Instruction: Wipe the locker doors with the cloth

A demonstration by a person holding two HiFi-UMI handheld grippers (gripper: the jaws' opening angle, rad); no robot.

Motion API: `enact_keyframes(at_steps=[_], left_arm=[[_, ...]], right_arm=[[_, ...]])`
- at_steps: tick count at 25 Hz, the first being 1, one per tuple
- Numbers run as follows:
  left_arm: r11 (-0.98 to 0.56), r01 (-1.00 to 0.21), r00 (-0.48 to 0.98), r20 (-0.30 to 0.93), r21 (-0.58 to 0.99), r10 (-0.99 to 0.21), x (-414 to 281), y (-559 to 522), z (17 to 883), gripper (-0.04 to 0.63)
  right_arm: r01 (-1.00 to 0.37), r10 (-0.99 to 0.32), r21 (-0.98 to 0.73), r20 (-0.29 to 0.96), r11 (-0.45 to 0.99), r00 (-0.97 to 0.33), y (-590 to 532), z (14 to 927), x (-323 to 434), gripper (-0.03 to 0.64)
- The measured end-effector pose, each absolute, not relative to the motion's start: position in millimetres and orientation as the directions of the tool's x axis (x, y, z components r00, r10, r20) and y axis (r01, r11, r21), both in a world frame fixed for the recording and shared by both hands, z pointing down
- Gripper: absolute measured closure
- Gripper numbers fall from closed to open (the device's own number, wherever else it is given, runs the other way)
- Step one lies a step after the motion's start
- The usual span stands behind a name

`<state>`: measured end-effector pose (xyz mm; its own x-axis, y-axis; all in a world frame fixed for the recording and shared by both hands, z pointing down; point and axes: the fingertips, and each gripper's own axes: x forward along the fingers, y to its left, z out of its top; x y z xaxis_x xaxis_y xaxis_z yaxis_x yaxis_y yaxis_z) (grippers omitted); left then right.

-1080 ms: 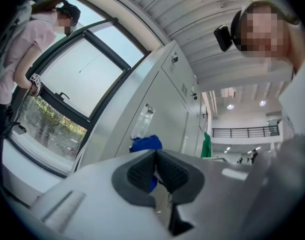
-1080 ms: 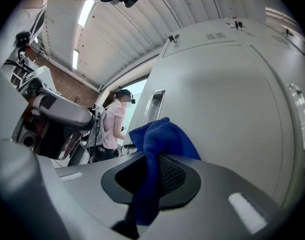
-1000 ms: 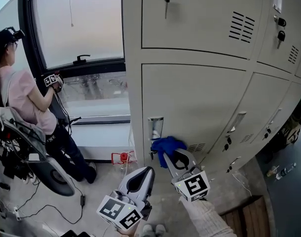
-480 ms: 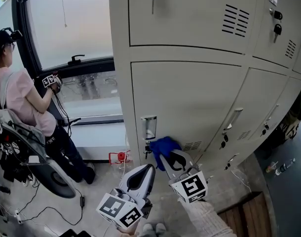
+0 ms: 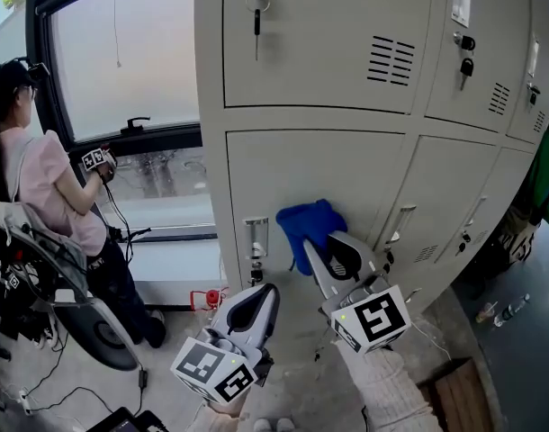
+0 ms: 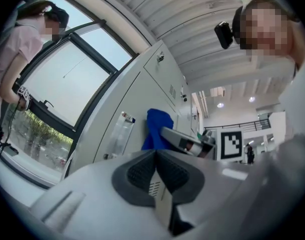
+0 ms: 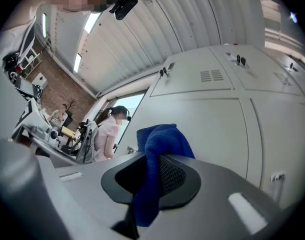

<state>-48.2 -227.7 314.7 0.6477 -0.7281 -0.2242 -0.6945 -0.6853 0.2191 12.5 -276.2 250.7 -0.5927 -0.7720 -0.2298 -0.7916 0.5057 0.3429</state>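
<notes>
Jaws of the right gripper (image 7: 153,176) are clamped on a blue cloth (image 5: 308,225), which is held against the lower locker door (image 5: 364,183) near its left edge. The left gripper (image 6: 156,169) is closed on nothing, lower down. Steady pressure and overlapping strokes are advised.

You stand in a workplace locker area with a lab-like look: grey metal lockers (image 5: 346,52) with keys (image 5: 256,7), a large window (image 5: 121,52), a corrugated ceiling (image 7: 157,29) with strip lights (image 7: 82,59), and a seated person (image 5: 49,187) in head-mounted gear above floor cables (image 5: 40,390).
</notes>
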Motion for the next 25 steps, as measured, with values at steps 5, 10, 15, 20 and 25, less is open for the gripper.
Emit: enact_keyframes(at_steps=[5,10,15,20,25], left_arm=[[-0.704,-0.689,0.659,-0.256,0.172,-0.707,-37.8,-231.2,292.2,0.595],[-0.713,-0.689,0.661,-0.29,0.133,-0.692,-34.3,-236.0,272.8,0.595],[-0.711,-0.693,0.652,-0.315,0.123,-0.69,-37.0,-241.7,263.4,0.595],[-0.699,-0.701,0.64,-0.309,0.142,-0.704,-41.2,-250.0,268.0,0.595],[-0.689,-0.709,0.634,-0.294,0.147,-0.715,-41.3,-254.3,273.0,0.595]], right_arm=[[-0.802,-0.743,0.4,-0.336,0.443,-0.578,-278.4,181.9,20.0,0.56],[-0.797,-0.713,0.445,-0.39,0.408,-0.582,-277.7,140.6,16.6,0.56],[-0.787,-0.707,0.46,-0.384,0.412,-0.594,-288.6,133.9,10.8,0.559],[-0.777,-0.691,0.462,-0.386,0.428,-0.611,-289.4,132.8,10.9,0.559],[-0.785,-0.706,0.452,-0.379,0.423,-0.599,-290.7,150.5,15.6,0.56]])
